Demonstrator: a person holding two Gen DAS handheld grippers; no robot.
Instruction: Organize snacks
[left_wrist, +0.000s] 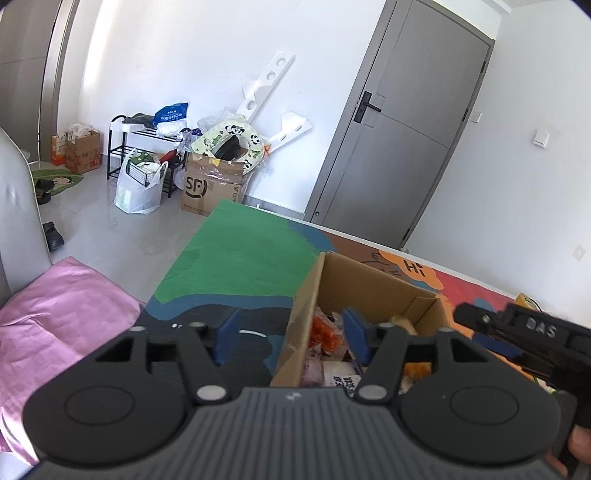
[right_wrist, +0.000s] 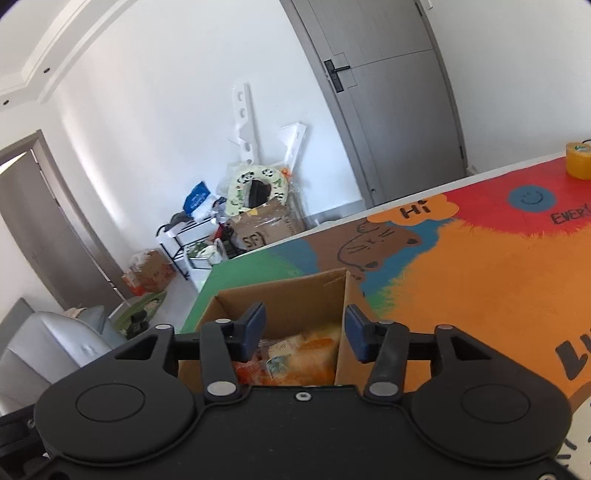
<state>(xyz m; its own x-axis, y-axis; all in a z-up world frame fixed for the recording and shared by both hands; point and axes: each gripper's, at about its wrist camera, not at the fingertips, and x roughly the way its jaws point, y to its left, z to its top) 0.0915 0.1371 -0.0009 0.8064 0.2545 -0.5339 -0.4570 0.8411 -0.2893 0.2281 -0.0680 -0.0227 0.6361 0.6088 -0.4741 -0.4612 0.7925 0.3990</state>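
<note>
An open brown cardboard box (right_wrist: 280, 295) of orange and pale wrapped snack packets (right_wrist: 295, 354) stands on the brightly painted desk (right_wrist: 480, 277), toward its left end, probably as the collecting bin. The left tool (left_wrist: 291, 339) hovers over the box's near left wall, spread and empty; the right tool (right_wrist: 306, 334), spread and empty too, straddles the box's right wall, seemingly after a drop.

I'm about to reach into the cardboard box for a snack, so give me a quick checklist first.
1. Left claw empty, jaws apart: ok.
2. Right claw empty, jaws apart: ok.
3. Cardboard box open on top: ok.
4. Snack packets in the box: ok.
5. One packet singled out to grab: cannot tell, they lie jumbled.
6. Claws clear of each other: cannot tell; the right one sits close beside the left.
</note>
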